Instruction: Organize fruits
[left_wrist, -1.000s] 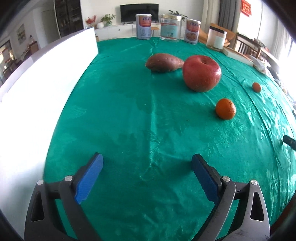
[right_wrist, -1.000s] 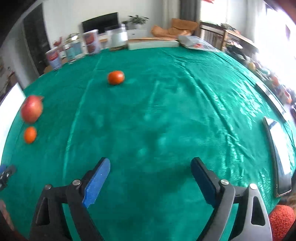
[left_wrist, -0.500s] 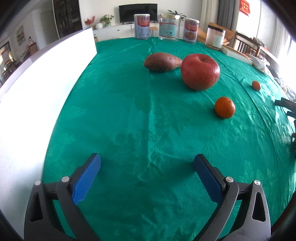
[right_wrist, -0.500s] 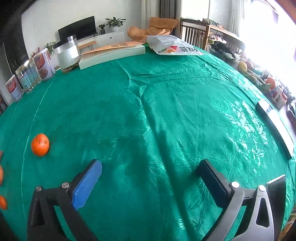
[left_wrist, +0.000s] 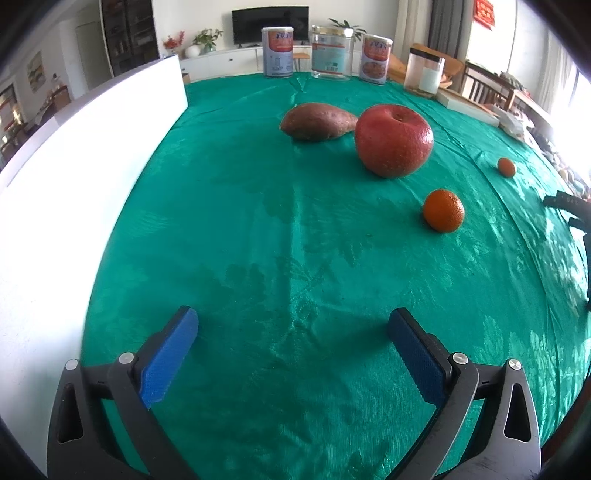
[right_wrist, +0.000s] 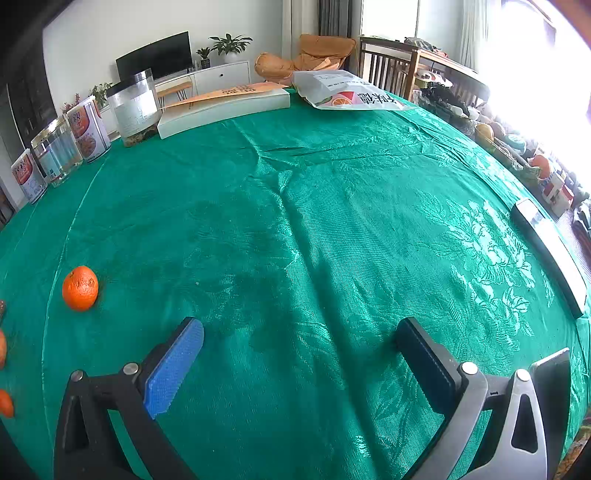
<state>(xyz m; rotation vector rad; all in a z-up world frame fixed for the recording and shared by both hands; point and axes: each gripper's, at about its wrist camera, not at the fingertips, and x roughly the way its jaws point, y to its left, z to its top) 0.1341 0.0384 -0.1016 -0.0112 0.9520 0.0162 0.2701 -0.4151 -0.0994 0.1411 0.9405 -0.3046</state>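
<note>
The left gripper (left_wrist: 291, 325) has its blue-padded fingers (left_wrist: 168, 356) spread wide, nothing between them, hovering over bare green cloth on the tabletop (left_wrist: 258, 240). The right gripper (right_wrist: 299, 339) is likewise released, its fingers (right_wrist: 173, 369) wide apart over empty cloth.

Taking the big red apple (left_wrist: 393, 140) as the mark: it stands well beyond the left fingers, toward the far right. A brown sweet potato (left_wrist: 317, 121) lies just beside the apple on its left, slightly farther back; I cannot tell whether they touch. A small orange (left_wrist: 443, 210) sits nearer than the apple and to its right, apart from it. A second, smaller-looking orange (left_wrist: 506, 167) lies well to the apple's right. At the right edge of that view a dark piece of the other gripper shows.

Far behind the apple, along the tabletop's far edge, stand two printed tins (left_wrist: 277, 51) with a clear jar (left_wrist: 331, 51) between them; the jar carries a pale label with a barcode, and the tins' writing is too blurred to read. Farther right is a dark-lidded clear canister (left_wrist: 424, 73). A white board (left_wrist: 92, 155) stands to the apple's left.

From the right wrist view, one orange (right_wrist: 80, 288) lies left of the fingers. At the far edge lie a flat white box (right_wrist: 225, 107) and a white bag (right_wrist: 351, 94) printed with an orange slice and Chinese characters I cannot make out.
</note>
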